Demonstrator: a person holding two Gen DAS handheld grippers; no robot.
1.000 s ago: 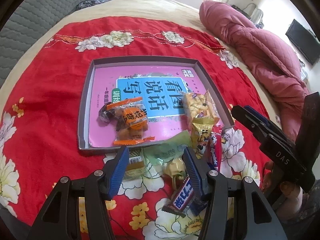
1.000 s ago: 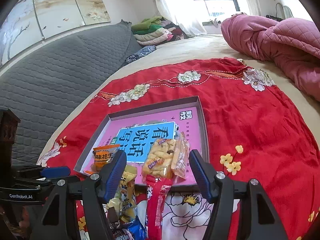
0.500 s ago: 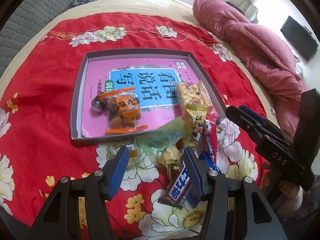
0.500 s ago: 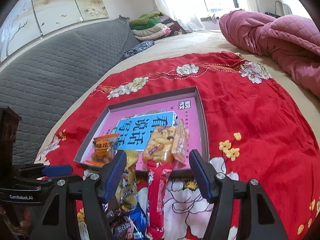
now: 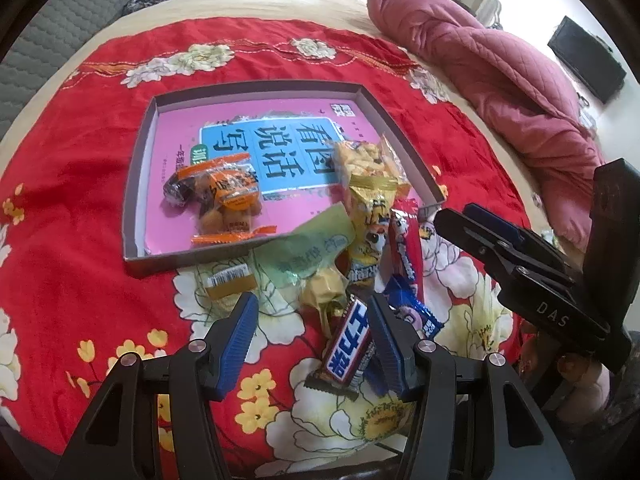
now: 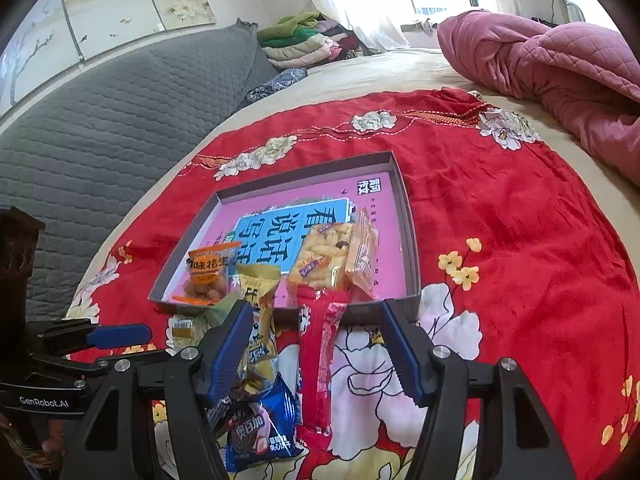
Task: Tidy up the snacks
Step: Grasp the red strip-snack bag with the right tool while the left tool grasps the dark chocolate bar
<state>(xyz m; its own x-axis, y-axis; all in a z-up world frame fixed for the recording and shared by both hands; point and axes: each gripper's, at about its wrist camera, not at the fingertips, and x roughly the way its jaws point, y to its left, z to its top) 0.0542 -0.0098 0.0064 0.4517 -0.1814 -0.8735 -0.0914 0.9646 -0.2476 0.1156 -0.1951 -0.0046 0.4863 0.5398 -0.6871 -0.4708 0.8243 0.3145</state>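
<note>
A shallow grey tray point(image 5: 138, 184) with a pink printed floor lies on the red flowered cloth. It holds an orange peanut packet point(image 5: 224, 200) and a yellow puffed-snack packet point(image 5: 364, 160). A loose pile lies in front of it: green packet point(image 5: 308, 252), yellow packet point(image 5: 368, 232), red packet point(image 5: 406, 248), blue biscuit packet point(image 5: 412, 312) and chocolate bar point(image 5: 348, 344). My left gripper point(image 5: 312, 320) hangs open over the pile, the chocolate bar lying by its right finger. My right gripper point(image 6: 316, 336) is open above the red packet point(image 6: 320, 360), beside the blue packet point(image 6: 260, 428).
A pink quilt point(image 5: 500, 80) is bunched at the right, and a grey padded headboard point(image 6: 120, 120) runs along the left. Folded clothes point(image 6: 304, 40) are stacked at the far end of the bed. A small gold packet point(image 5: 228, 284) lies left of the pile.
The left gripper has tipped a little, so tray and pile slid up in its view and more of the chocolate bar shows between its fingers. The right gripper has barely shifted. Neither gripper's opening changed.
</note>
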